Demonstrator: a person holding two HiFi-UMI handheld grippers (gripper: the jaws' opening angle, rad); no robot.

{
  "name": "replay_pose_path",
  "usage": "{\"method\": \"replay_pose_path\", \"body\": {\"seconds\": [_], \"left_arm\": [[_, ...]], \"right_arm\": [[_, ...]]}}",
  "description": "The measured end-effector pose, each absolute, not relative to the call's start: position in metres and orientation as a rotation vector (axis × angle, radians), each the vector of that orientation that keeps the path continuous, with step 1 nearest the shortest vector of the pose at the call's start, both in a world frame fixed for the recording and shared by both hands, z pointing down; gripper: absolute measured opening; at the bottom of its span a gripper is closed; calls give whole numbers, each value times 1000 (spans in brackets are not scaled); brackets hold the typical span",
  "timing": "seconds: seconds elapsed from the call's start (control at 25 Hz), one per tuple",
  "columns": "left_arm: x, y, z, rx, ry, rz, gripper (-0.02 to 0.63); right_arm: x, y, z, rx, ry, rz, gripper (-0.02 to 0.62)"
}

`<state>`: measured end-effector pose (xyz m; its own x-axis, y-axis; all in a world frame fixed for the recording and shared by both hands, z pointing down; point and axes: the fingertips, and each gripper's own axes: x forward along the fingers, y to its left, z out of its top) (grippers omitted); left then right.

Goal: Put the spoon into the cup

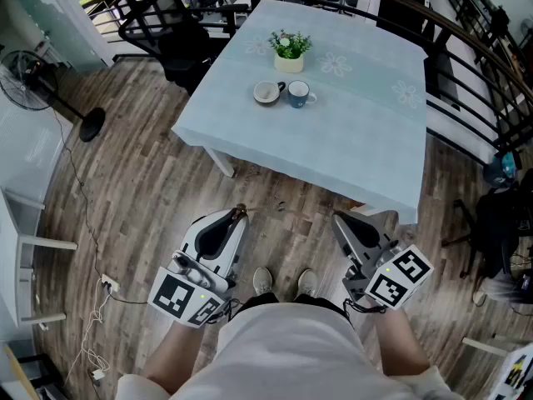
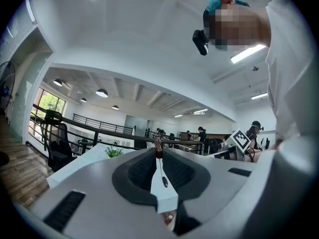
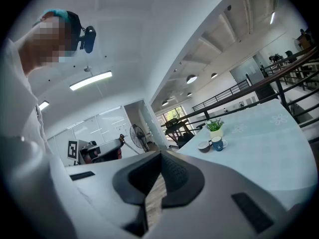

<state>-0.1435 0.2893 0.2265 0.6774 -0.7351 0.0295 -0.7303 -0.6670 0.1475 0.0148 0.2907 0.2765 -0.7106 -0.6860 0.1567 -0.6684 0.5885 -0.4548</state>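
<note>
Approach step. Left tongs (image 1: 240, 212) and right tongs (image 1: 340, 217) are closed, nothing gripped. White cup (image 1: 266, 92) and blue cup (image 1: 298, 95) are seen well ahead on the tabletop (image 1: 358, 132). Spoon not made out. Next: tabletop to be approached, spoon located.
</note>
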Motion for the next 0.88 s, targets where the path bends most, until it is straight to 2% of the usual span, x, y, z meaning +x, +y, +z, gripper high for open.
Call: {"method": "replay_pose_path", "body": {"seconds": [0.88], "left_arm": [[-102,297,239,2684,-1310,-38,54]], "right_arm": [[53,284,290,-1117,2820,-811,23]]}}
